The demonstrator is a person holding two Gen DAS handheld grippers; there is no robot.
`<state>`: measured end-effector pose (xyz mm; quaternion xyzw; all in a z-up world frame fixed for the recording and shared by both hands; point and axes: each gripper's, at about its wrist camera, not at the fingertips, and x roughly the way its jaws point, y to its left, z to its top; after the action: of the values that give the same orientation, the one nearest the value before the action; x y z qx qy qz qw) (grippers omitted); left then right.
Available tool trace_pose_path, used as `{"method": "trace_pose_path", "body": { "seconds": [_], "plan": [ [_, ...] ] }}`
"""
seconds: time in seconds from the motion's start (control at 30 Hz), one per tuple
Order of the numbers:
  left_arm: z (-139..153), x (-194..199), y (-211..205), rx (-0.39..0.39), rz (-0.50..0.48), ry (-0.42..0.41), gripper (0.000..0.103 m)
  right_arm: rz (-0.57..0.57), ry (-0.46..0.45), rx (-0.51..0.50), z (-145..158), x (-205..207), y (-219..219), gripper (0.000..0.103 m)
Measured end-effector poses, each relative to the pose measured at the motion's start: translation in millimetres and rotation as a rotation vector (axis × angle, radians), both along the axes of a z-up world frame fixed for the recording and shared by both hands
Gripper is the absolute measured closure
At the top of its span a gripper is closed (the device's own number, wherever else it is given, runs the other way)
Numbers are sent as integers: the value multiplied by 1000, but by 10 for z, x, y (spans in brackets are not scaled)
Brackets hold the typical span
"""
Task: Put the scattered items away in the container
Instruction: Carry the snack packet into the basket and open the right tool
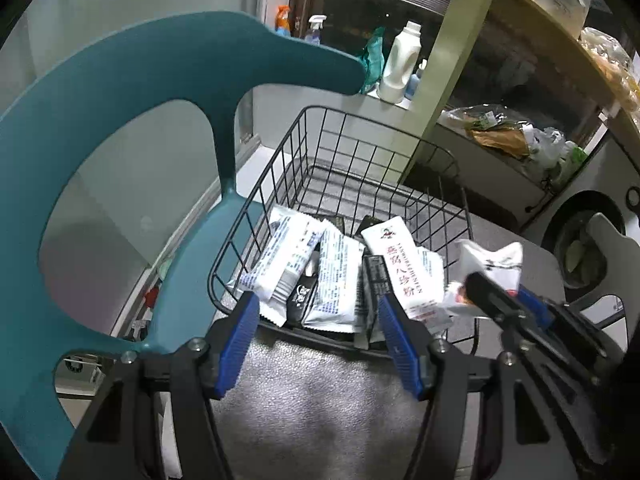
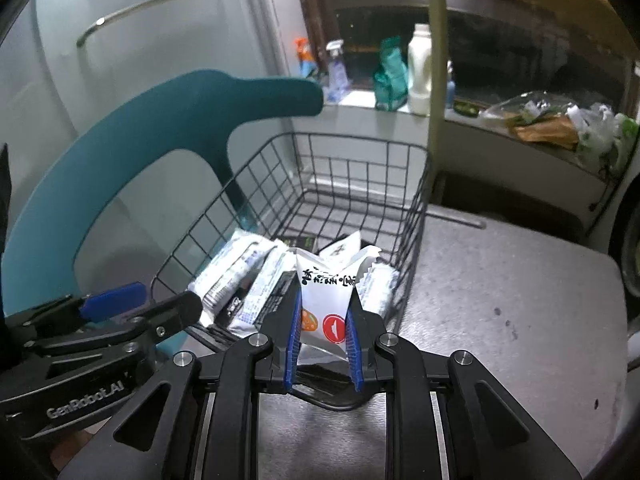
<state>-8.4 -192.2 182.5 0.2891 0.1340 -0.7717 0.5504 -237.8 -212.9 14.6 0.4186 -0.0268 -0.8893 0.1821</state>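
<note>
A black wire basket point(image 1: 360, 120) point(image 2: 360, 140) stands on a grey table and holds several white and black snack packets point(image 1: 336, 272) point(image 2: 248, 272). My right gripper point(image 2: 322, 304) is shut on a white snack packet point(image 2: 326, 292) with a red round mark, held over the basket's near rim. That packet point(image 1: 492, 264) and the right gripper point(image 1: 500, 300) show at the right of the left wrist view. My left gripper point(image 1: 320, 312) is open and empty at the basket's near edge; it also shows in the right wrist view point(image 2: 152, 304).
A teal chair back point(image 1: 120, 120) point(image 2: 140, 128) curves along the basket's left side. Bottles point(image 1: 400, 64) stand on a sill behind. A shelf with bagged goods point(image 1: 512, 136) is at right. The grey table point(image 2: 500, 300) extends right of the basket.
</note>
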Motion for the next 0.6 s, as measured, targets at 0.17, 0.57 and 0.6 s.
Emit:
{"method": "trace_pose_path", "body": {
  "seconds": [0.17,0.57,0.6],
  "plan": [
    [-22,30,-143,11,-23,15,36,-24,14,49,-9,-26,-50,75],
    [-15,31,-39,-8,-60,35,36,-52,27,17,119,191,230,59],
    [-15,24,-20,-10,-63,36,36,-59,30,17,139,242,286,59]
  ]
}}
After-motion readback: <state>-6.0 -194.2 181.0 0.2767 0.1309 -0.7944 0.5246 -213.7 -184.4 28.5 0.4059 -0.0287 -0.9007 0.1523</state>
